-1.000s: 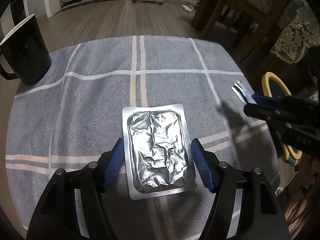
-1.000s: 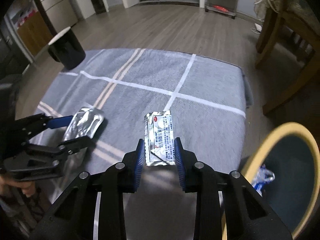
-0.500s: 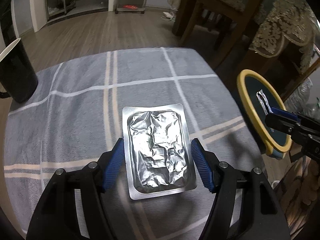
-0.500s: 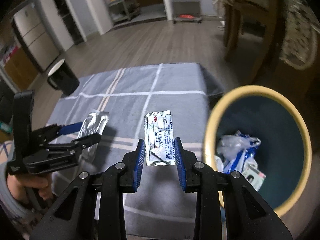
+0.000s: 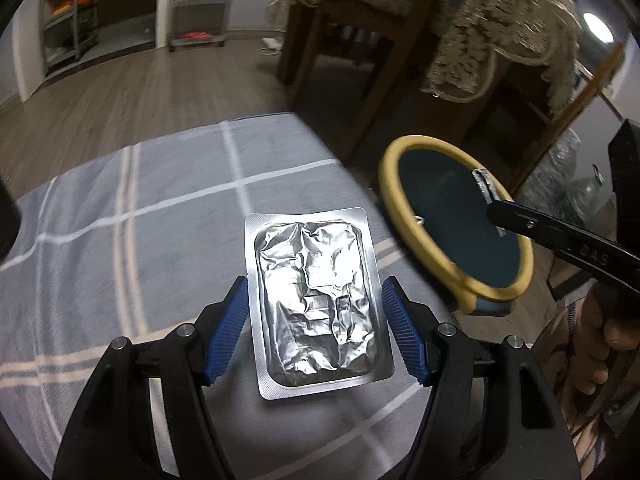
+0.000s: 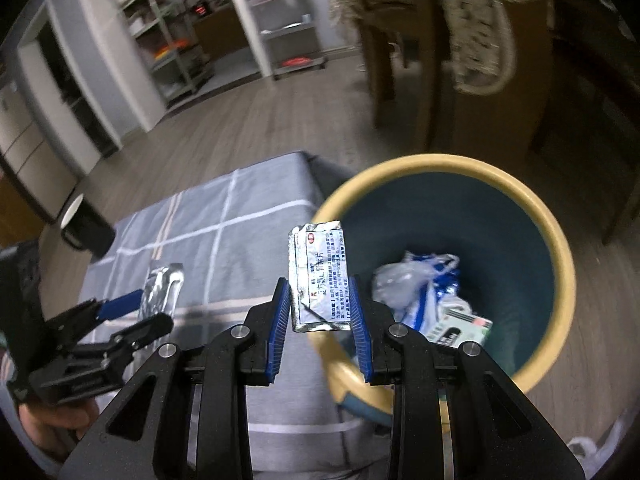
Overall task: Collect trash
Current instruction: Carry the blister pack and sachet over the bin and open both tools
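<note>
Both tongs carrying foil trash beside the waste bin.
Left tongs [image 5: 314, 330] grip a silver blister pack [image 5: 316, 308] above the grey plaid bench [image 5: 140, 216]; right tongs [image 6: 320, 320], narrowly closed, clamp a printed foil sachet [image 6: 320, 276] over the yellow-rimmed bin [image 6: 556, 240] containing wrappers [image 6: 424, 292].

We see the left gripper [image 5: 316, 320] with its jaws clamped on a crinkled silver foil blister pack [image 5: 316, 304] above the grey checked desk cloth [image 5: 120, 220], beside a yellow-rimmed teal bin [image 5: 404, 216].

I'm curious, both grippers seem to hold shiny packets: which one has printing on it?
The narrow packet in the right gripper, with red and blue print. The wide foil pack in the left gripper is plain crinkled silver.
</note>
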### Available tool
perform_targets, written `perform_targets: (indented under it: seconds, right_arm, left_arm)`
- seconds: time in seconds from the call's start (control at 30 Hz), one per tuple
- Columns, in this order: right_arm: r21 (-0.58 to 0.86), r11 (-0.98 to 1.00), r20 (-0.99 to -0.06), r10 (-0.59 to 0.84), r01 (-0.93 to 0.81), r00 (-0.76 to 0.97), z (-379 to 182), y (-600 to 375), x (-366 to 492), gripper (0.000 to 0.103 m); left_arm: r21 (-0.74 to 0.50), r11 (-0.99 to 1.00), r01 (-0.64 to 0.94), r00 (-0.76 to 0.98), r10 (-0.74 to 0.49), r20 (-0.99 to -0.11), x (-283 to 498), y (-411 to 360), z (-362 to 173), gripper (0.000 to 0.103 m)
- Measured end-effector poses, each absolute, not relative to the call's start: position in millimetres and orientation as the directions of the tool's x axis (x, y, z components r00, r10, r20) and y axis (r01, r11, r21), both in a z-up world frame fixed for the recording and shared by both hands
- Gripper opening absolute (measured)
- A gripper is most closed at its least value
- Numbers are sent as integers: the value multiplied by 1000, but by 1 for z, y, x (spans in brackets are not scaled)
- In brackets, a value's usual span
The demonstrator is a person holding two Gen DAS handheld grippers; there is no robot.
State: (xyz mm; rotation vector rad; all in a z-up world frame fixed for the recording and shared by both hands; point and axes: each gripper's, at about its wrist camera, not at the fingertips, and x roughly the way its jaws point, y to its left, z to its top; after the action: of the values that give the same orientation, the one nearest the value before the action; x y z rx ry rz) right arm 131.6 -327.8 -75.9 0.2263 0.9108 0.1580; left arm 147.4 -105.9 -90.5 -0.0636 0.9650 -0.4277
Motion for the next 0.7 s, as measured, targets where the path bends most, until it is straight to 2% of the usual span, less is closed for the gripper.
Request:
perform_targets:
  seconds: [0.7]
  right_arm:
    - [295,946,-750,142,134,646,-77,-384,119,31]
  left_arm:
    - [-270,853,446,451,-475,-756,174,-196,-78,67]
